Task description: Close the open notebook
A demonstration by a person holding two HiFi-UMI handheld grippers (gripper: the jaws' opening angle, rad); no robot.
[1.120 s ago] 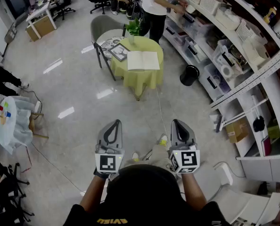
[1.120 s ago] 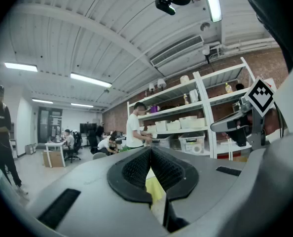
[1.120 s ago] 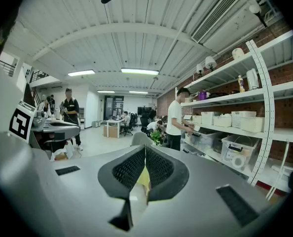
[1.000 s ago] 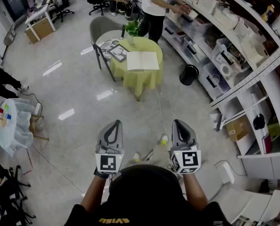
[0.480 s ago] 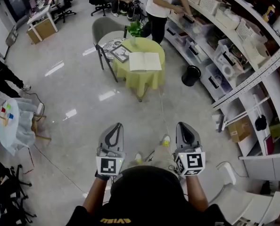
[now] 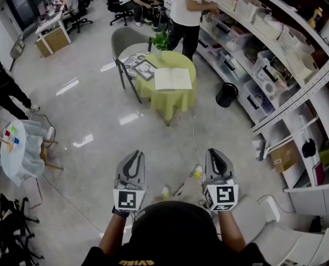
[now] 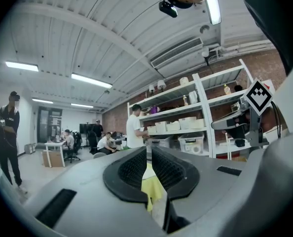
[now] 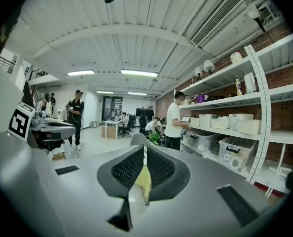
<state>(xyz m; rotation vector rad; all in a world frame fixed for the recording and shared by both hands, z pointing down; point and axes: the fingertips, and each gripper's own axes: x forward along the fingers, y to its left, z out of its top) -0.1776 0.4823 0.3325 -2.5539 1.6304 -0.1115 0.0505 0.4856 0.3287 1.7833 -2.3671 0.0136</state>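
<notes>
The long shelving [image 6: 275,65] runs down my right, and beside it, well ahead across the shiny floor [image 6: 92,115], stands the round table [image 6: 165,100] in its yellow-green cloth. The open notebook [image 6: 173,78] lies flat on the tabletop, pages up. My left gripper [image 6: 133,155] and right gripper [image 6: 216,153] sit side by side, well short of it, each with jaws closed together on nothing.

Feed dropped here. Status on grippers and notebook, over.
Left gripper, right gripper both shut, empty. Notebook lies open on the green table, well ahead. Person stands beyond it, by the shelves; path looks free.
</notes>
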